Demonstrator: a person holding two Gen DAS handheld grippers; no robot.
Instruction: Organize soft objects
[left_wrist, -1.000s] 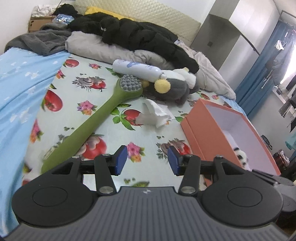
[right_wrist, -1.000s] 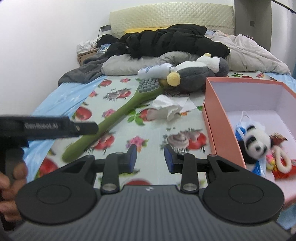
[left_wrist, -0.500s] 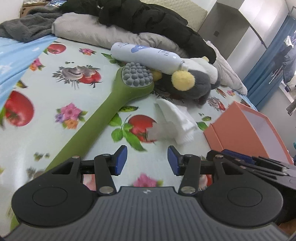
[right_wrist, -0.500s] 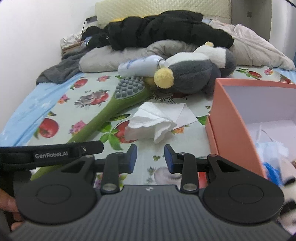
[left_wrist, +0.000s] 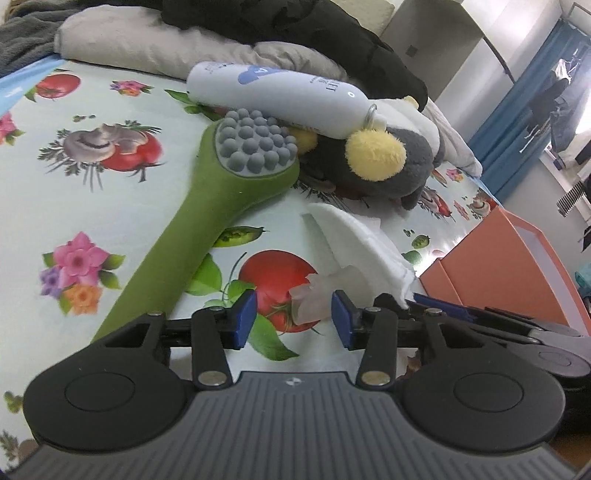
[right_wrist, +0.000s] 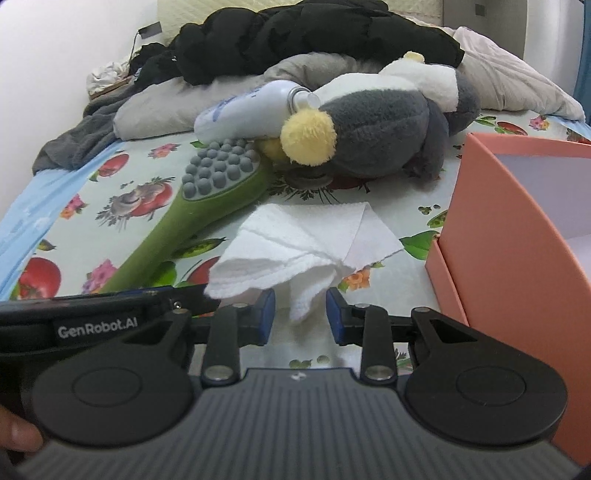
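On the bed, near edge: both of my grippers point down at the crumpled white paper tissue (right_wrist: 299, 240), which lies on the printed bedsheet with tomatoes and flowers (left_wrist: 92, 206).
Left gripper (left_wrist: 293, 317): my blue-padded fingers (left_wrist: 242, 317) stand apart and have just been closing; a corner of the tissue sits between them near the right pad, and I cannot tell whether it touches.
Right gripper (right_wrist: 300, 315): my fingers (right_wrist: 266, 314) are parted with a narrower gap and have just been closing; a hanging fold of the tissue lies between them, with neither pad pressing on it.
Tissue, position: between the green long-handled massage brush with grey rubber nubs (right_wrist: 218, 192) and the orange cardboard box with a white interior (right_wrist: 517, 229), apart from both.
Brush: flat on the sheet, head towards the pillows, handle running towards my left gripper.
Grey and white plush toy with yellow pom-poms (right_wrist: 373, 125): lying beyond the tissue, just beside the brush head.
White squeeze bottle with a blue mark (left_wrist: 273, 96): on its side, resting against the plush toy and over the top of the brush head.
Background: grey pillow (left_wrist: 147, 48) and black padded jacket (right_wrist: 314, 33) heaped at the head of the bed.
Lower left, right wrist view: part of my hand (right_wrist: 18, 432) on the left tool.
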